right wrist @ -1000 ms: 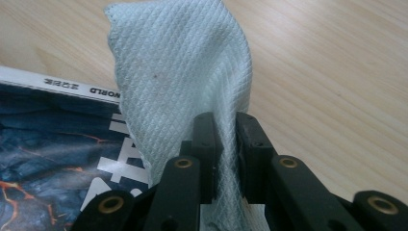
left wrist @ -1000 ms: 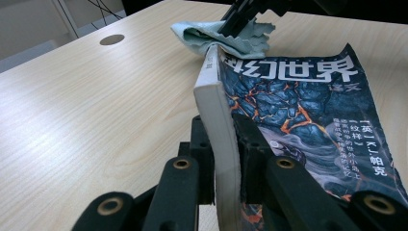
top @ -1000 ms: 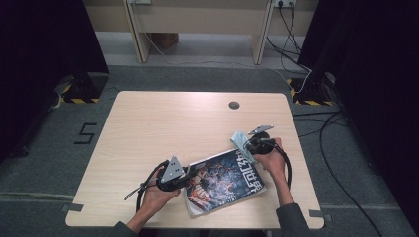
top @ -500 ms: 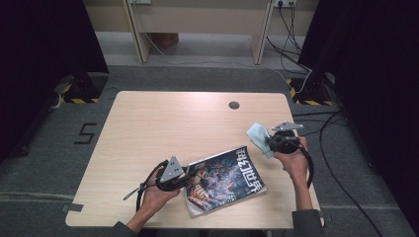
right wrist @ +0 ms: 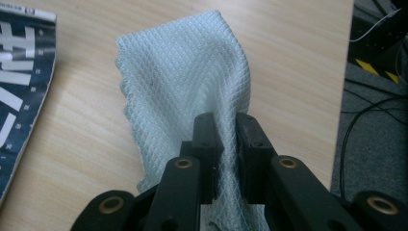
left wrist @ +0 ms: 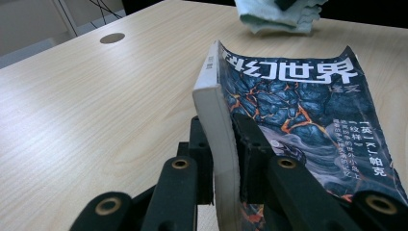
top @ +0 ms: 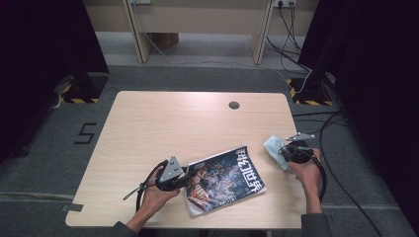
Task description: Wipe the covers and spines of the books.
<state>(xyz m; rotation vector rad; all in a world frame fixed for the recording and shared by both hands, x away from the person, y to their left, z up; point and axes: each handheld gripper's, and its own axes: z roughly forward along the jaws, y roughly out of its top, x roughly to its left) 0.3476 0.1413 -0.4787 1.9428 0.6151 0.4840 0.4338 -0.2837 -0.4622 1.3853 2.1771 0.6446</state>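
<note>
Light wood surface w/ rounded corners, sitting on grey carpet. A small round grommet hole sits near the far edge. A magazine lies on my near side, dark cover up, spine edge lifted a bit. Rest of what I see is bare wood.

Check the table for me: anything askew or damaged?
The magazine lies skewed on the table, its spine edge bowed where the left gripper clamps it. The cloth hangs crumpled from the right gripper. No spill or tear visible.
</note>
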